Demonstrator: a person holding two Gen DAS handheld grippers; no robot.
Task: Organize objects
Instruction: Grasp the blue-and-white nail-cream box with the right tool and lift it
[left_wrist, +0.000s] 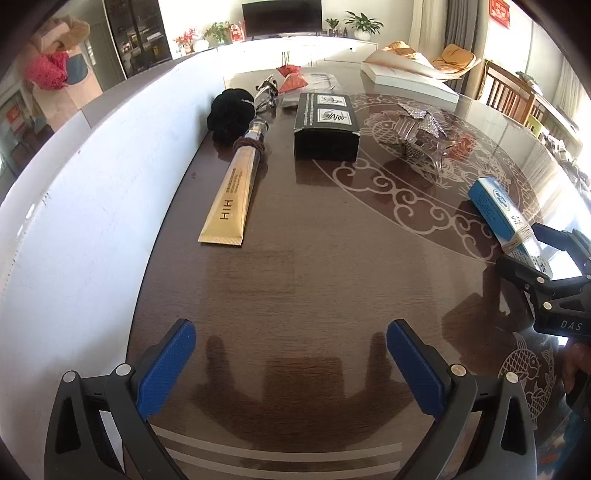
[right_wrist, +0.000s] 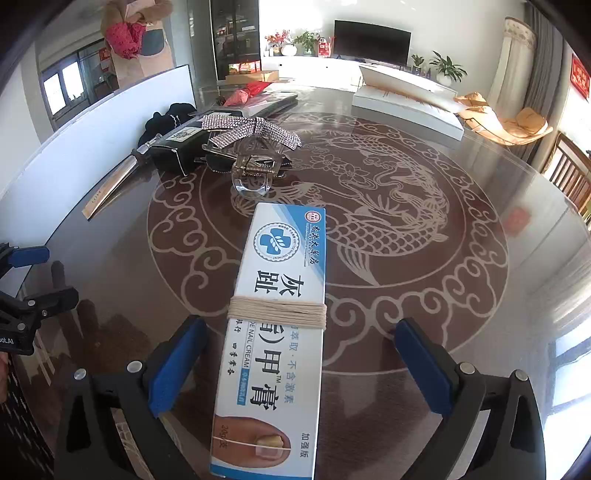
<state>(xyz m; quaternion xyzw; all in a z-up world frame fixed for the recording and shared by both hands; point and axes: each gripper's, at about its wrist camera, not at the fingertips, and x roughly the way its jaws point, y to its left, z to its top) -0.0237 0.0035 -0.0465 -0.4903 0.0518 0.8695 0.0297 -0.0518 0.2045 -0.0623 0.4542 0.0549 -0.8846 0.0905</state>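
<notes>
Right gripper (right_wrist: 295, 363): jaws apart, cream box (right_wrist: 275, 332) lying lengthwise between them on the worktop (right_wrist: 424, 258), touching neither pad | Left gripper (left_wrist: 291, 363): jaws apart, empty; gold tube (left_wrist: 231, 199) ahead-left.

Nail cream box (right_wrist: 273, 332) — near end cut off by bottom edge.

The dark glass-topped table (left_wrist: 332, 280) (etched with a fish pattern) carries a gold tube (left_wrist: 231, 199), black box (left_wrist: 327, 125), rhinestone hair clip (right_wrist: 253, 147) and cream box (right_wrist: 275, 332).
</notes>
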